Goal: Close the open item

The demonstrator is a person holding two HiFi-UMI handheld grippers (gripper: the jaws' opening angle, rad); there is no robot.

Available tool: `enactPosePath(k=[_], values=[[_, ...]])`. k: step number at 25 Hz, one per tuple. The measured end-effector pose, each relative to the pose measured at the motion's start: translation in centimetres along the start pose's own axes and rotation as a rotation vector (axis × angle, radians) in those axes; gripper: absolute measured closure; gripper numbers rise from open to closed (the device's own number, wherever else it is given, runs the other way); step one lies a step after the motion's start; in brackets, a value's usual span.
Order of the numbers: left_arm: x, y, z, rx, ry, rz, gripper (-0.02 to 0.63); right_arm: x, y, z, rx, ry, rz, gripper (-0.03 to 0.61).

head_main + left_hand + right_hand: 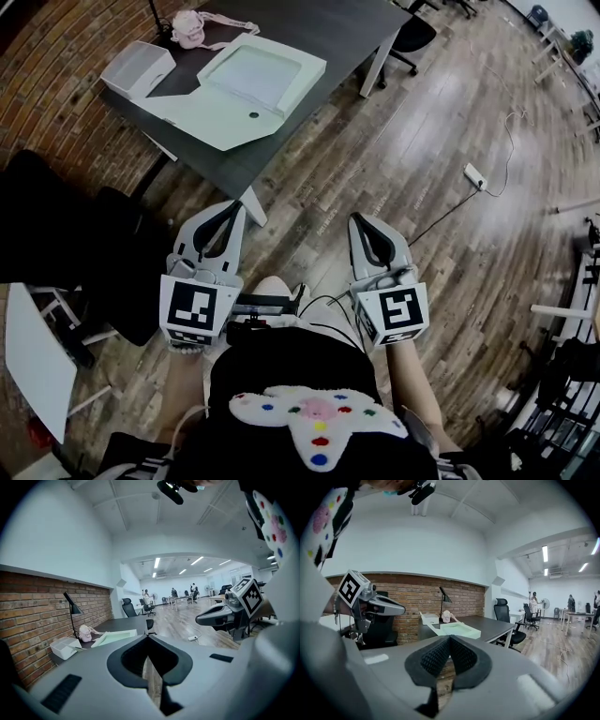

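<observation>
The open item is a flat white box point(258, 70) on the dark desk point(328, 23), its lid flap point(216, 117) folded out toward the near corner. It also shows far ahead as the box point(115, 637) in the left gripper view and the box point(459, 629) in the right gripper view. My left gripper point(234, 208) point(149, 637) and right gripper point(361, 223) point(449, 638) hang side by side close to my body, over the wooden floor, well short of the desk. Both are shut with nothing between the jaws.
A small white container point(139, 68) and a pink pouch point(190, 28) lie beyond the box, beside a desk lamp point(71, 603). An office chair point(412, 37) stands at the desk's far side. A power strip point(475, 175) with its cable lies on the floor at right.
</observation>
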State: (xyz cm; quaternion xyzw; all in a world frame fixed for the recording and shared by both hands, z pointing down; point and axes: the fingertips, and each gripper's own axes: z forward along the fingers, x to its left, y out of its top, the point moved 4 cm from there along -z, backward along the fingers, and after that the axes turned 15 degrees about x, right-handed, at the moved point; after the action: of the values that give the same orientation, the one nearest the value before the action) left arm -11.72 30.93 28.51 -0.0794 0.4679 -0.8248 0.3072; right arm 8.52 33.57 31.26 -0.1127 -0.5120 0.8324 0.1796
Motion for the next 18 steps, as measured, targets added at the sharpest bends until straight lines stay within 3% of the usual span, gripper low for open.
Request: enactPosePath(k=[12,18], values=[[0.3,-0.2,1.8,0.009,0.017,-0.009,0.607,-1.9,-0.4,1.0,-0.007,-0.013,0.015,0.569],[2.5,-0.5,4.1,0.042,0.027,-0.086,0.604,-2.9,0.9,3.2,-0.008,0.003,0.001,0.571]])
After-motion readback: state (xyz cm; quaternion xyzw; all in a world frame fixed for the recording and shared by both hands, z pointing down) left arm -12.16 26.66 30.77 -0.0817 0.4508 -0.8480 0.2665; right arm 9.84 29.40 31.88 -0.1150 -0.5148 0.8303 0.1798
